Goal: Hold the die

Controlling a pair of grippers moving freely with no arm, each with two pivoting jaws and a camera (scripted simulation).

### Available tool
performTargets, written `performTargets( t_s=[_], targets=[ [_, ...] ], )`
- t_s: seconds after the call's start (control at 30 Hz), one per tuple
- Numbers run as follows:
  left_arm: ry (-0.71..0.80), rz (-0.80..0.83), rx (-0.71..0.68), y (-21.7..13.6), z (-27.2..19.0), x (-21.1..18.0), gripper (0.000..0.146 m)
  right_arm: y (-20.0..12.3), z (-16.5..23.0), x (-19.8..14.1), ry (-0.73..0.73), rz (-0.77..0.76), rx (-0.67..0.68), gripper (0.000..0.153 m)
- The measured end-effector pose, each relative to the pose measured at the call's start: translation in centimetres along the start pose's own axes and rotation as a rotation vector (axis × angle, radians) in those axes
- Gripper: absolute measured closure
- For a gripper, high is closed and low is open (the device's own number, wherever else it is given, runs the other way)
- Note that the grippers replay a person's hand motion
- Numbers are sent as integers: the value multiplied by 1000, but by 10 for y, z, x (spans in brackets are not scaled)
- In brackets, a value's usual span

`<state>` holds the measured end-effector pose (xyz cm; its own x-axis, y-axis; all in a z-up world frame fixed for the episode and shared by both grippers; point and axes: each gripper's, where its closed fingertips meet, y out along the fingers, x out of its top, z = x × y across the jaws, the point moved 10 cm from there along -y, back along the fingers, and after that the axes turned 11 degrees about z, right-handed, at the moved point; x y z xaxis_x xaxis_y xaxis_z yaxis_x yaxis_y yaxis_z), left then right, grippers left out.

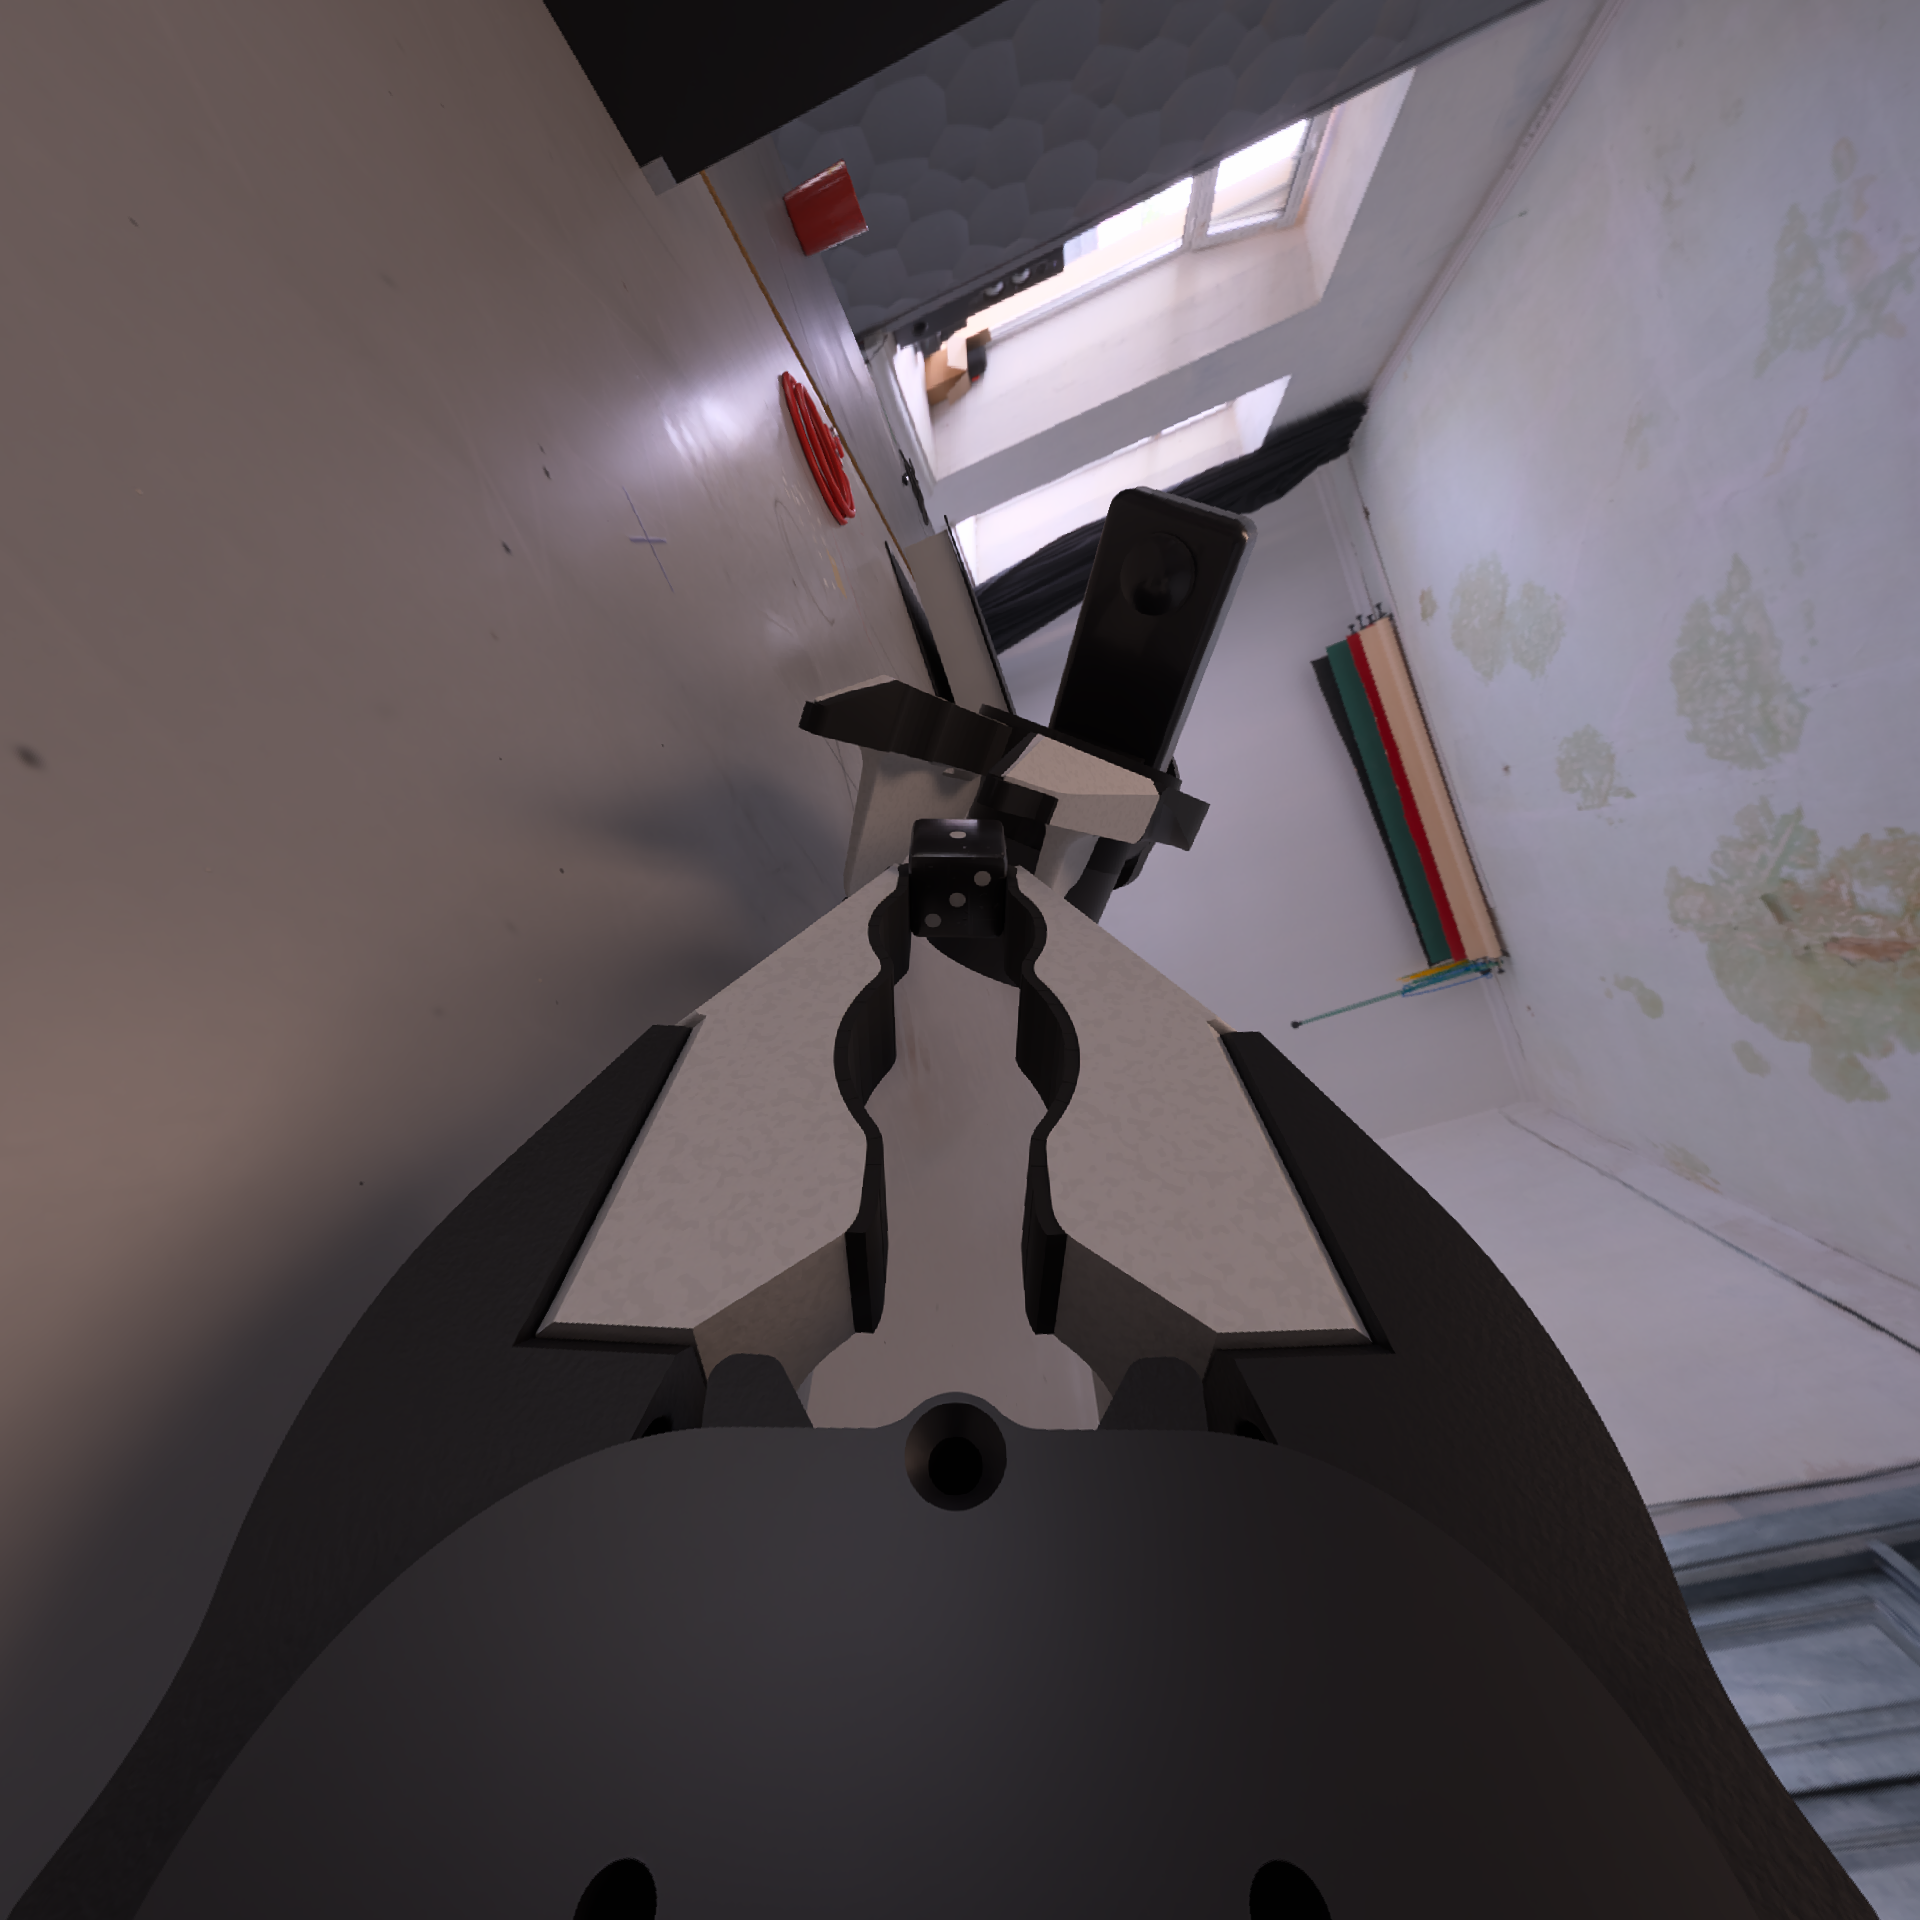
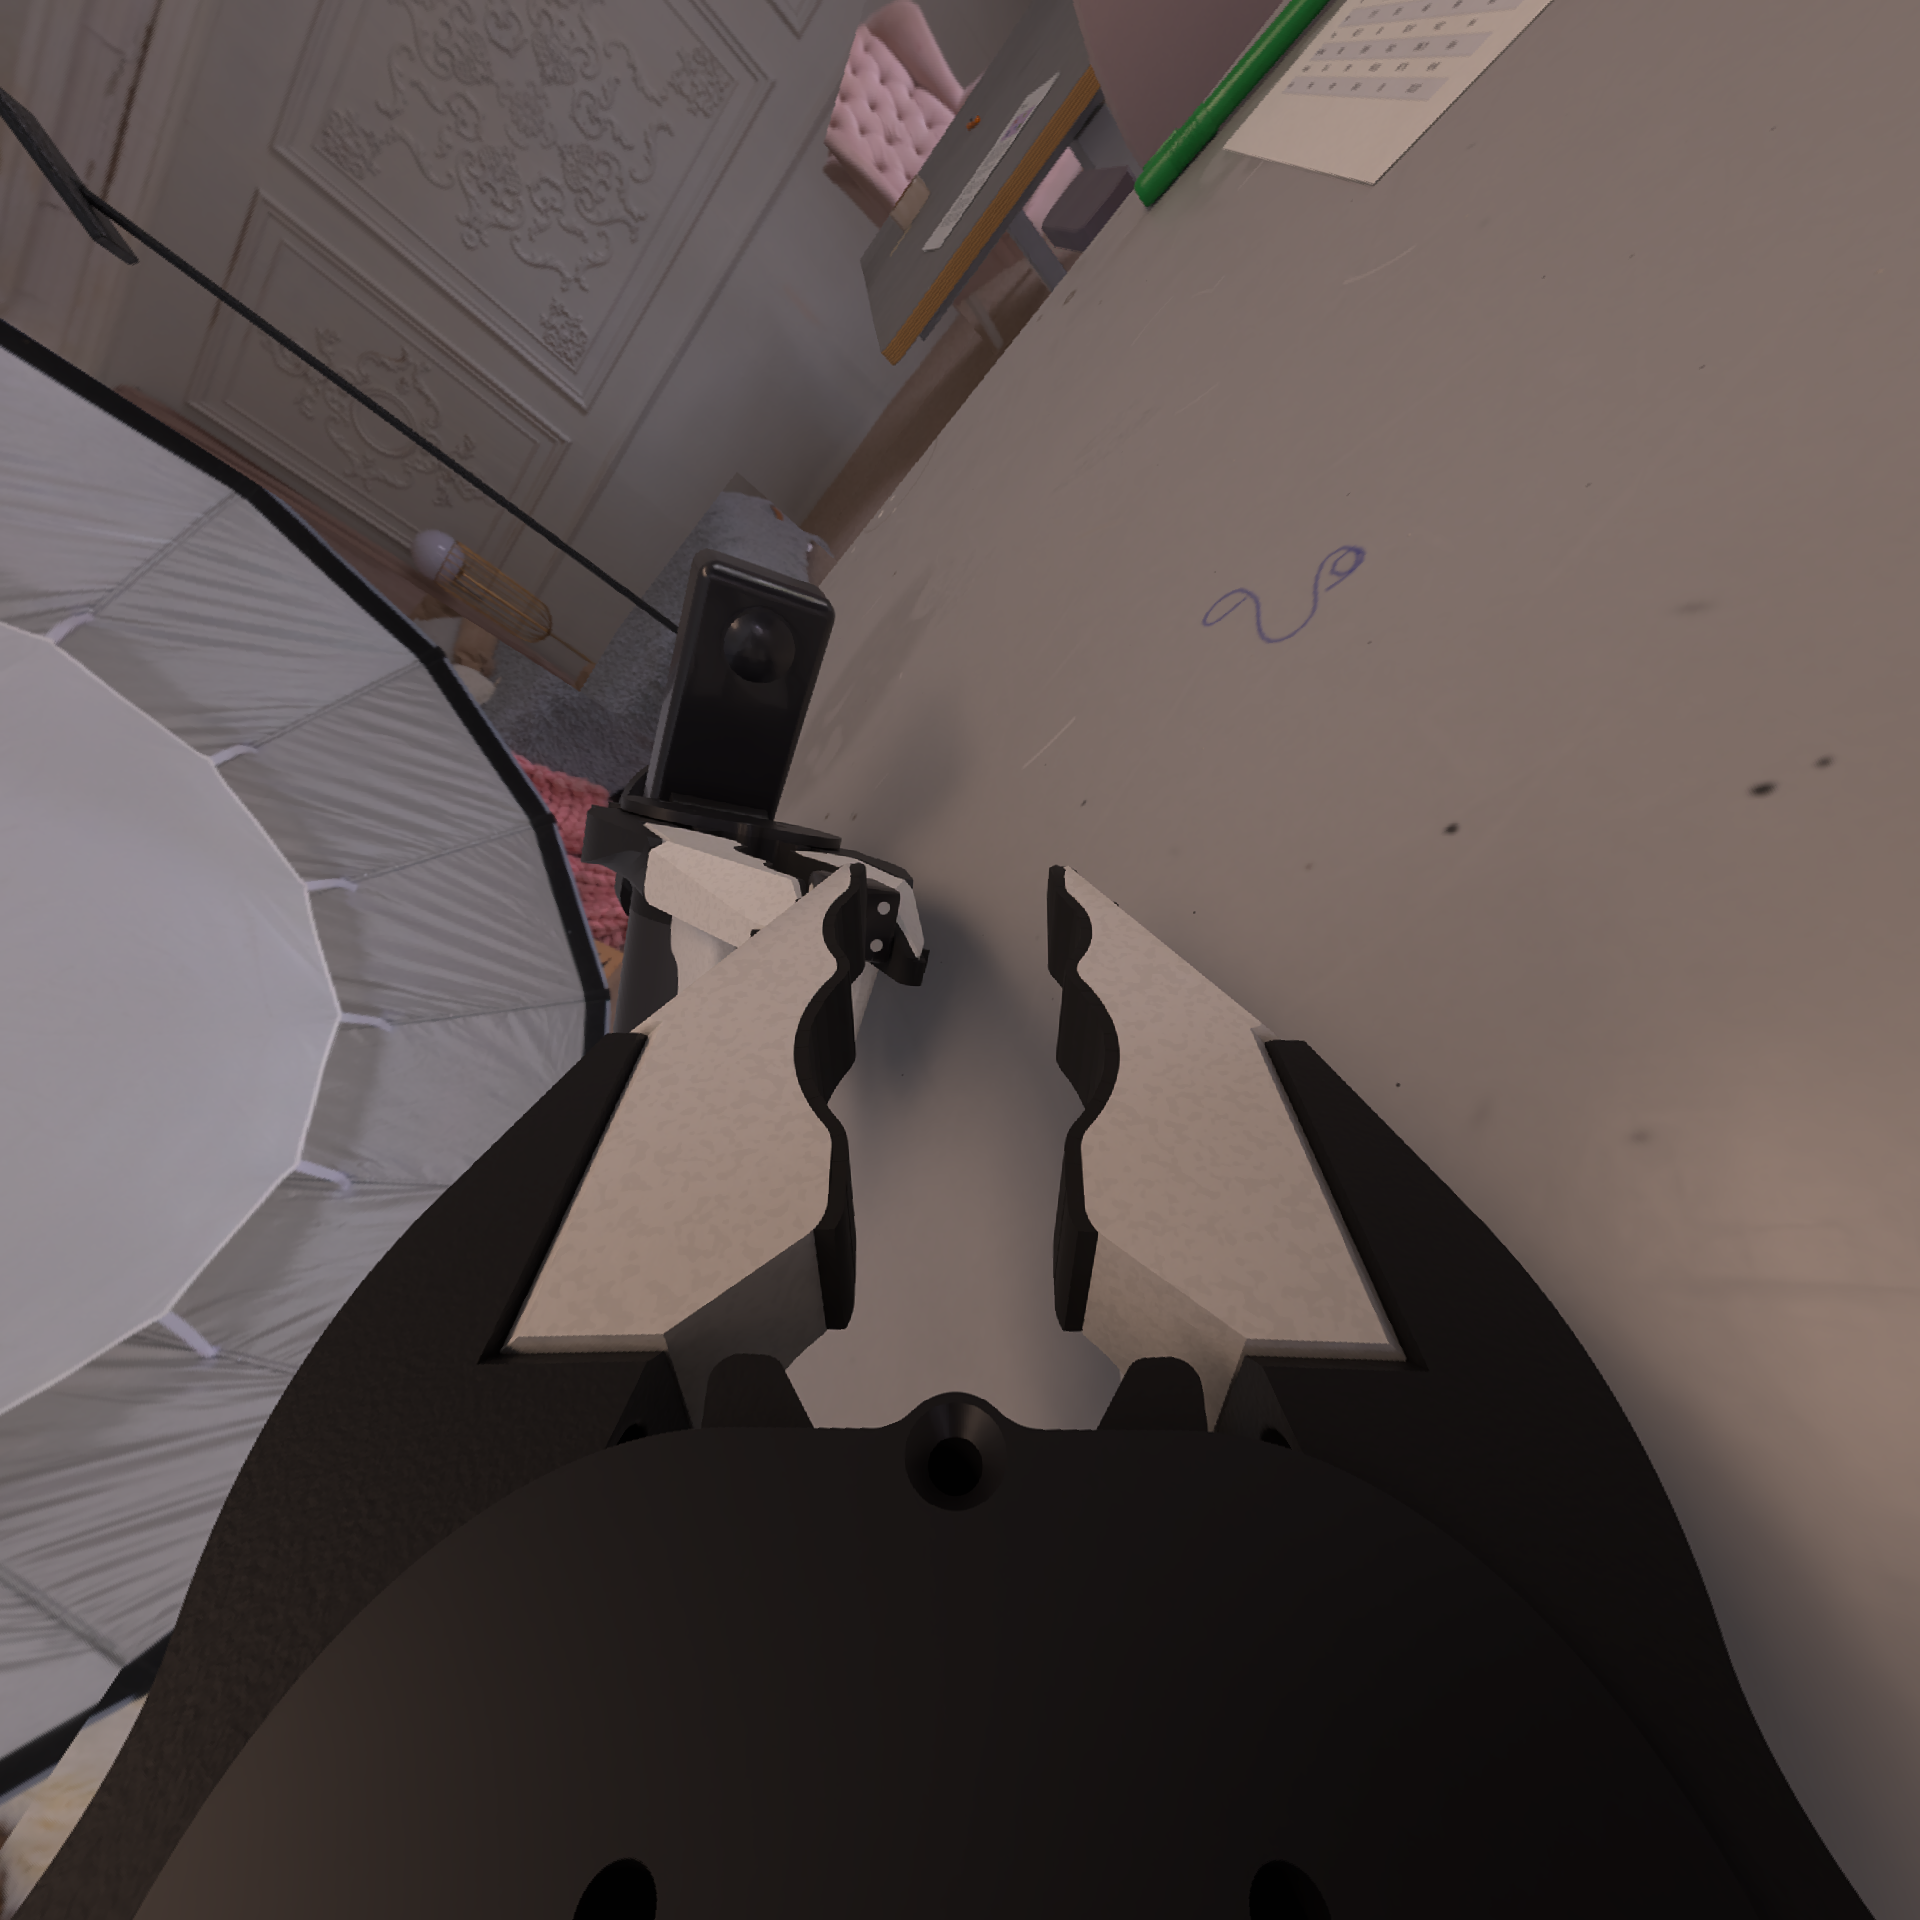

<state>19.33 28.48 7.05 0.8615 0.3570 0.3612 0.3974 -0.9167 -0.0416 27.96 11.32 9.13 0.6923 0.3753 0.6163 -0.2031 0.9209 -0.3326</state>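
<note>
In the left wrist view my left gripper [image 1: 956, 883] is shut on the black die [image 1: 958, 902] with white pips, held at the fingertips above the grey table [image 1: 312, 675]. My right gripper [image 1: 987, 764] faces it from just beyond, jaws apart. In the right wrist view my right gripper [image 2: 956, 894] is open and empty. The die [image 2: 883, 923] shows just past its left fingertip, partly hidden by that finger, not between the jaws. The left gripper's white fingers [image 2: 717, 883] hold it there.
A red ring stack [image 1: 816, 447] and a red box [image 1: 826, 208] lie farther off on the table. A green marker [image 2: 1216, 104] and a paper sheet [image 2: 1382, 73] lie at the far table [image 2: 1455, 779] end. A large white softbox [image 2: 208, 883] stands left.
</note>
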Motion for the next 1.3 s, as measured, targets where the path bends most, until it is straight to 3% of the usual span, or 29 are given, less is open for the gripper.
performTargets(
  t_s=[1.3],
  targets=[
    [22, 37, 43, 3, -1, -2, 130, 5, -2, -4, 50, -3, 34, 118]
  ],
)
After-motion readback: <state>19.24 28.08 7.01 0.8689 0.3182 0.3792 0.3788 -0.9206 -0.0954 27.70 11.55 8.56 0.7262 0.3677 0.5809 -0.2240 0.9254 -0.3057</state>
